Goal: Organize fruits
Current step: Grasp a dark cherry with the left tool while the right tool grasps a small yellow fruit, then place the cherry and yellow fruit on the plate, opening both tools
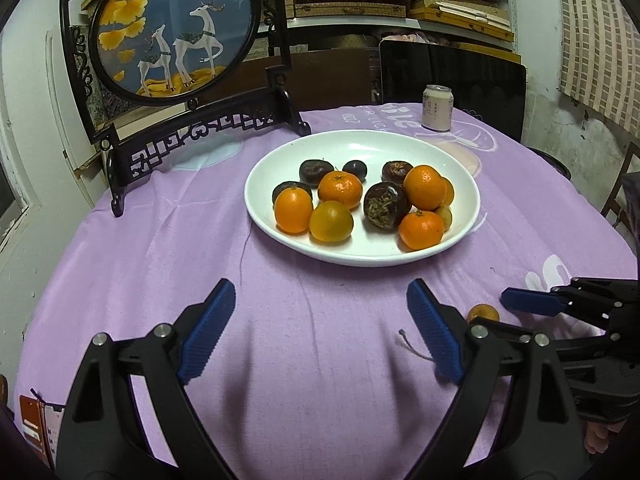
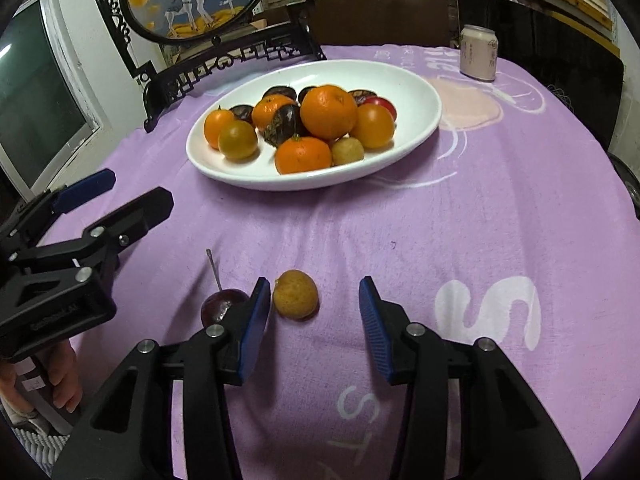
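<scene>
Purple cloth (image 2: 460, 216) over a round table, printed with white letters; white plate (image 2: 408, 92) of oranges (image 2: 328, 110) and dark fruit toward the far side, can (image 2: 478, 53) beyond it, carved deer screen (image 1: 176, 28) at the far left, shelves behind.

Loose on the cloth near the front edge: small tan fruit (image 2: 295, 294), roundish, no long axis to speak of. Sits between the right gripper (image 2: 314, 300) fingers, just beside the left one, well off the right one, so off-centre in the span. Dark cherry (image 2: 220, 306) with upright stem just outside that left finger, partly hidden by it.

Right gripper released, jaws wide. Left gripper (image 1: 320, 328) also released, wide, nothing between its fingers, aimed at the plate.

Right far nearer the tan fruit. Likely next: shift slightly left to centre it, then close, minding the cherry alongside. Plate well ahead.
</scene>
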A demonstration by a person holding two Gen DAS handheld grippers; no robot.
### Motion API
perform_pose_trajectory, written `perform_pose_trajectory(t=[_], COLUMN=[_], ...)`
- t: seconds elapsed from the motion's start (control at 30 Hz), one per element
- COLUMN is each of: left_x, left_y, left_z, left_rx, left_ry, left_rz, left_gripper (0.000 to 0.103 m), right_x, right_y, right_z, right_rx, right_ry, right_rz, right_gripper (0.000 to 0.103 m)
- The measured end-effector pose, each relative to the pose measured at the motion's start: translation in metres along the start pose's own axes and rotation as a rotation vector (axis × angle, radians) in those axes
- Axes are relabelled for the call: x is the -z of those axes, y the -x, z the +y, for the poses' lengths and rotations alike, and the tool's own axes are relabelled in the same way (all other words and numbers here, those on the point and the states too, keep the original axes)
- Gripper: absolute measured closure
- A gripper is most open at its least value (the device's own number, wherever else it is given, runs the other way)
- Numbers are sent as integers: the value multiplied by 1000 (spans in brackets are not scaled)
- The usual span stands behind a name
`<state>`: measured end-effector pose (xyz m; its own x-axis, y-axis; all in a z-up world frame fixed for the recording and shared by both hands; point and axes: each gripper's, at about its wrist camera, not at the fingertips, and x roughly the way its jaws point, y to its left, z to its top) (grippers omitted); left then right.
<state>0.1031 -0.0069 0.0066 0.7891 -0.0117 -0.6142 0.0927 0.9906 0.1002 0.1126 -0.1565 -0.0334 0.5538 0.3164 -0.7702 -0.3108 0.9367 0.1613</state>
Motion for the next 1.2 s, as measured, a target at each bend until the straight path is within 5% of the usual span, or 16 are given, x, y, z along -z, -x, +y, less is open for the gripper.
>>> perform_pose_trajectory(t=[0.17,0.23,0.43,0.53,0.67,0.7,0.8,0.93,1.2], left_x=[1,1,13,25,35,37,37,35,-7], left_y=[-1,-1,5,12,10,8,-5,-14,-7], left_z=[-2,-3,-15,-35,-62,-65,-68,-60,-38], left_rx=[-2,1,103,191,204,212,299,362,296], left_ry=[-6,-11,-55,-141,-252,-262,-248,-189,-160], left_rz=[5,8,41,47,47,54,122,162,72], left_gripper=[12,12,12,12,13,17,73,75,75], right_x=[1,2,-5,-8,-11,-12,-12,-12,-43], right_y=[-1,-1,15,23,28,29,30,31,41], right_z=[5,9,-11,-26,-33,-33,-31,-33,-38], right_rx=[-4,-8,6,6,-8,-10,-11,-13,-22], right_ry=[24,44,-25,-81,-112,-113,-110,-120,-137], right_rz=[-8,-8,-59,-85,-98,-100,-101,-105,-141], right_gripper=[69,80,80,80,80,80,80,80,80])
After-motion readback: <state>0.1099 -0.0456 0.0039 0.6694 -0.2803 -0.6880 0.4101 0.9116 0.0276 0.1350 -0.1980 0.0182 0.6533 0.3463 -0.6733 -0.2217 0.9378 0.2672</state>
